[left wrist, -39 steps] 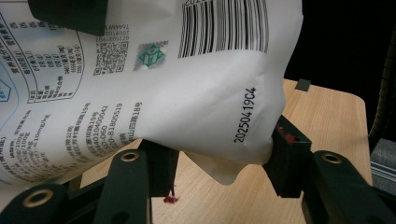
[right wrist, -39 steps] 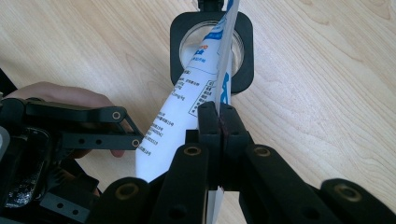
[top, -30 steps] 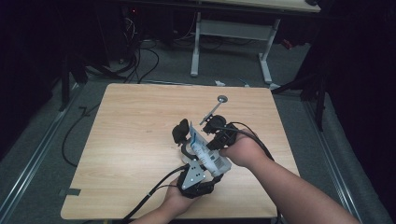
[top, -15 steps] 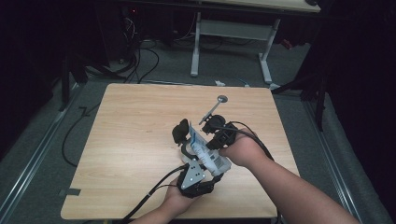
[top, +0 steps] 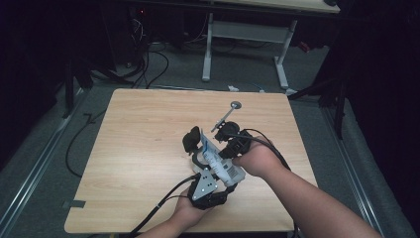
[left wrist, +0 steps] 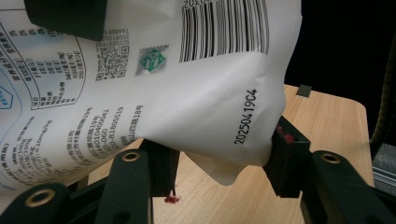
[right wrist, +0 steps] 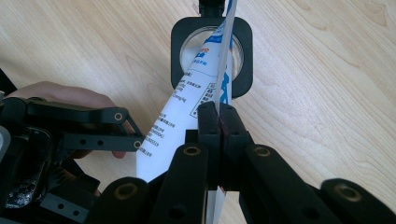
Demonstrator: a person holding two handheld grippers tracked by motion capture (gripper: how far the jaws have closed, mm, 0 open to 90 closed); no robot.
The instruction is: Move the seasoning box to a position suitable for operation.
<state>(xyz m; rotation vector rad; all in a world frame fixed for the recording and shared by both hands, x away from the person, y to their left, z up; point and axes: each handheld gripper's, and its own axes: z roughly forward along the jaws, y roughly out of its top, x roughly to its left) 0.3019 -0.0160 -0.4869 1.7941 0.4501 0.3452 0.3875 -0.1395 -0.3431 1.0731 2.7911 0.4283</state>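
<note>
**Pouch between two claws, near edge of bench**

Held above the bench (top: 133,148): pouch (top: 218,161), between left claw (top: 198,153) at its near end and right claw (top: 229,144) at its right. Farther back, on the bench, lying flat: spoon (top: 227,115).

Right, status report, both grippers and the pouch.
Left gripper shut on white pouch. Right gripper shut on its thin edge. Spoon lies beyond, clear.

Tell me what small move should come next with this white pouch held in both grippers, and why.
Probably pull the right gripper gently away to tear or open the edge. Its jaws are pinched shut on the thin edge of the white pouch, while the left gripper clamps the pouch's body above the table.
</note>
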